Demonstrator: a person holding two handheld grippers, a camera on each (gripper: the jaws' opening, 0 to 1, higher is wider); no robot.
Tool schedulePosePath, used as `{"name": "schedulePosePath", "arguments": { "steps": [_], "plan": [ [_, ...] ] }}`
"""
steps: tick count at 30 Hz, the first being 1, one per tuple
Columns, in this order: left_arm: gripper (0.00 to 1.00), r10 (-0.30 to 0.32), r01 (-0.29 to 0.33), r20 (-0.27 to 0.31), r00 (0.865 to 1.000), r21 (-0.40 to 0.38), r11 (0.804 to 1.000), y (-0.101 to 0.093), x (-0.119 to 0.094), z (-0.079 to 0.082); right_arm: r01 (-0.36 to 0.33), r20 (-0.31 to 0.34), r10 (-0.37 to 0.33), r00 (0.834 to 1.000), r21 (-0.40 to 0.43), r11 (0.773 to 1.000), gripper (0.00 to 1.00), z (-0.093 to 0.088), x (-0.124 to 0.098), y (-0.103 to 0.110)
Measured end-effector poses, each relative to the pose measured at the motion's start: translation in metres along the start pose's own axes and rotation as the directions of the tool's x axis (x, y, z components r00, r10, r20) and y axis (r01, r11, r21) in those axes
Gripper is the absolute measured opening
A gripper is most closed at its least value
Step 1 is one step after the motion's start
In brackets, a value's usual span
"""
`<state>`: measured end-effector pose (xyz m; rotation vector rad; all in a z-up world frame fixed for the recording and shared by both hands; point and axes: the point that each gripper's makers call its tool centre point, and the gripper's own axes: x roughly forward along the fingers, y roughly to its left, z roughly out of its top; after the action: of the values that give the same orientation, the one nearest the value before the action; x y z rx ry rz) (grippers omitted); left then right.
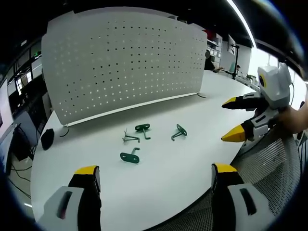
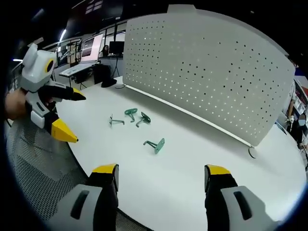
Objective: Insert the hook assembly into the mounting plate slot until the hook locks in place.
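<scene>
Hooks (image 1: pixel 136 140): four on table (image 1: pixel 159 178); pegboard (image 1: pixel 125 62): one.

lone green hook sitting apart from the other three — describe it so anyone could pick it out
Start at the white perforated pegboard standing upright on the white table. In front of it lie four small hooks: three cluster together, while the lone green hook lies by itself. In the right gripper view it is the nearest one to the camera, its flat green plate facing right.
</scene>
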<state>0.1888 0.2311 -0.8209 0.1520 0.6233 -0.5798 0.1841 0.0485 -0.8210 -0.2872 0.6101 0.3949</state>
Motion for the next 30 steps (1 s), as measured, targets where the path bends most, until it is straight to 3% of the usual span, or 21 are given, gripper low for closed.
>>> {"name": "schedulePosePath", "arguments": {
  "steps": [30],
  "plan": [
    [0.98,0.003,-0.003,-0.009,1.000,0.014,1.000,0.0004,0.0004,-0.0013,0.001,0.003,-0.001,1.000,0.002,1.000,0.69,0.0006,0.0000,-0.0005]
  ]
}}
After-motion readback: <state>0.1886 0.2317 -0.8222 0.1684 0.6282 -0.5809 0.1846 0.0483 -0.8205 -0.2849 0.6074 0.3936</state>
